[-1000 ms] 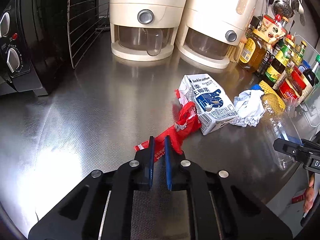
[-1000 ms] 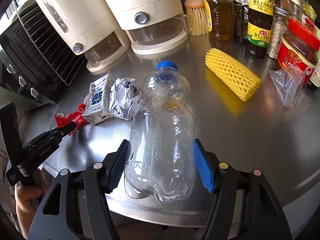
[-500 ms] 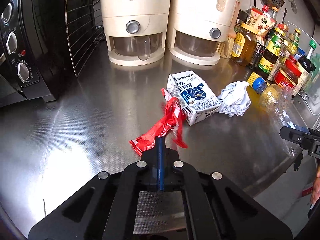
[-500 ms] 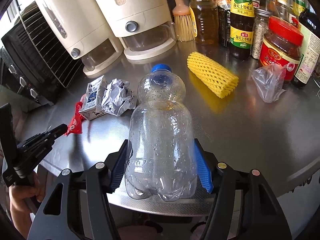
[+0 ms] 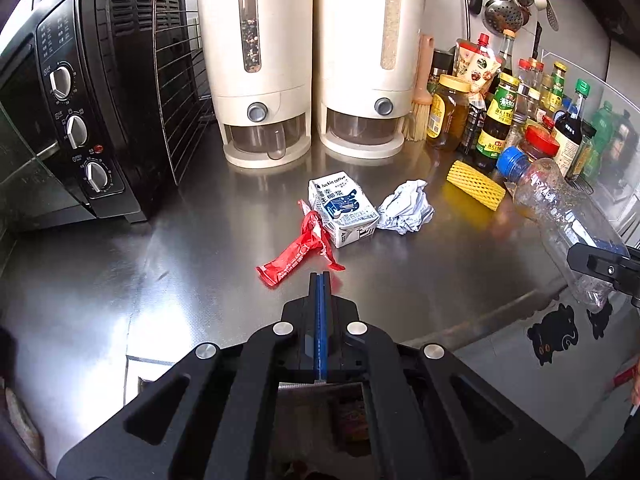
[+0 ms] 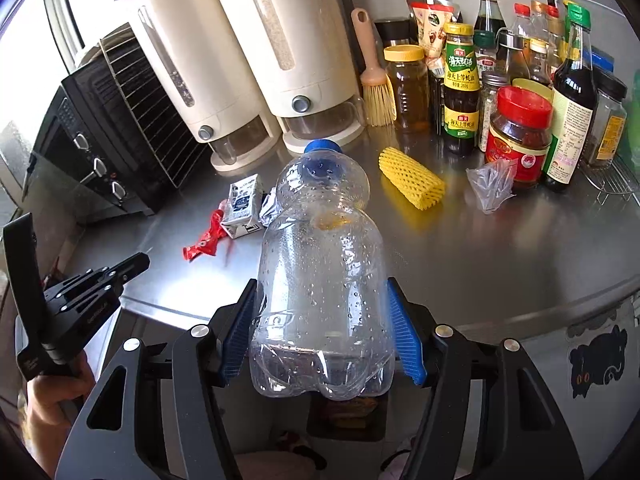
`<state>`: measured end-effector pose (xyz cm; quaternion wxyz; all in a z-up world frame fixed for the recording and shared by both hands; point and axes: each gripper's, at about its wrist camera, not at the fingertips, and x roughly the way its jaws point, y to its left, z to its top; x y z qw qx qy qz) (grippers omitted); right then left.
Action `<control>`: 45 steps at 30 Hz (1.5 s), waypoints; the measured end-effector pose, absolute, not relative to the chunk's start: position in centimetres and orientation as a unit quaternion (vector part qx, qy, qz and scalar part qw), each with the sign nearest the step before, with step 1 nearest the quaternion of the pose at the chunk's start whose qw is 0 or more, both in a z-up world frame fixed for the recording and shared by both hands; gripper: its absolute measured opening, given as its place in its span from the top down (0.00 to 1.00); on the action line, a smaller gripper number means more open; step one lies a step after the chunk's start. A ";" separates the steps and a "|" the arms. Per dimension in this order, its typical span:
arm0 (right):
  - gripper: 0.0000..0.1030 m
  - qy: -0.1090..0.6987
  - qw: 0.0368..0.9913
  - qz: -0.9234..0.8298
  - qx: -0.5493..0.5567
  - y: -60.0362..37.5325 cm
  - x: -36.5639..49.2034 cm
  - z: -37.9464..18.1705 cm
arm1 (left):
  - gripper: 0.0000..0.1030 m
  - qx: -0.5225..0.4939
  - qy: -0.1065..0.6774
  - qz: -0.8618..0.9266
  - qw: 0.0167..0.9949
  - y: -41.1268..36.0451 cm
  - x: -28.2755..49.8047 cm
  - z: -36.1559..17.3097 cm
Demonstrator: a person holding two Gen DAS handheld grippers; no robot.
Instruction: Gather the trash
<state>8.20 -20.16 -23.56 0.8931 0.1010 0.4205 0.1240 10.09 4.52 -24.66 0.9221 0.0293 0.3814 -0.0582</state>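
At the counter's edge, our right gripper (image 6: 320, 284) has its blue pads clamped on the lower body of a clear plastic bottle (image 6: 320, 264). The bottle is off the steel counter (image 5: 180, 260), with its blue cap pointing away from us. Our left gripper (image 5: 320, 280) is clenched tight with nothing visible between its pads, and the red wrapper (image 5: 296, 254) lies on the steel just beyond its tips.

We judge the collecting to be partly under way, with one piece in hand and the rest waiting. The next move seems to be carrying the bottle to a bin, though no bin shows clearly; something dark sits below the counter edge and we cannot tell what it is. The left jaws would need to reopen and drop over the wrapper, which is thin and flat and easy to miss.

Past the wrapper lies a coffee-brand drink carton (image 5: 344, 210) on its side, touching the wrapper's far end. A crumpled white paper (image 5: 406, 208) sits just beside the carton, then a yellow foam net (image 5: 476, 184) and a clear plastic bag (image 6: 492, 184).

The bottle holds only droplets and a yellowish smear. At the back, one cream dispenser (image 5: 260, 60) shows dark mixed grains through its window and its twin (image 5: 368, 52) shows pale grain. An amber-filled jar (image 6: 408, 88) and a red-lidded jar (image 6: 520, 132) of dark paste stand among the sauce bottles — pantry goods, not trash.
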 end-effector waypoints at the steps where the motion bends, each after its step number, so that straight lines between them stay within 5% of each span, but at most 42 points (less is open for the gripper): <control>1: 0.39 0.419 0.894 0.125 0.101 -20.3 8.0 -23.4 | 1.00 0.028 0.382 -0.059 0.922 4.4 10.2 -24.6; 4: 0.39 0.419 0.894 0.126 0.096 -20.4 8.2 -23.4 | 0.95 0.026 0.385 -0.057 0.921 4.0 11.2 -24.9; 9: 0.39 0.421 0.892 0.134 0.094 -20.3 9.6 -23.9 | 0.64 0.035 0.392 -0.050 0.918 3.6 14.0 -26.3; 15: 0.39 0.430 0.887 0.138 0.094 -20.6 11.9 -25.3 | 0.63 0.032 0.414 -0.046 0.909 3.8 17.9 -28.9; 22: 0.39 0.437 0.884 0.142 0.089 -20.7 13.7 -26.5 | 0.64 0.019 0.438 -0.048 0.897 4.6 20.8 -31.6; 26: 0.39 0.442 0.881 0.142 0.090 -20.7 14.0 -27.1 | 0.89 0.008 0.441 -0.048 0.896 4.9 21.2 -32.3; 33: 0.39 0.443 0.880 0.142 0.096 -20.7 13.4 -27.1 | 0.99 0.013 0.444 -0.055 0.894 4.7 19.3 -32.1; 45: 0.39 0.425 0.889 0.147 0.087 -20.4 7.5 -24.9 | 1.00 0.003 0.410 -0.082 0.908 2.8 9.5 -28.1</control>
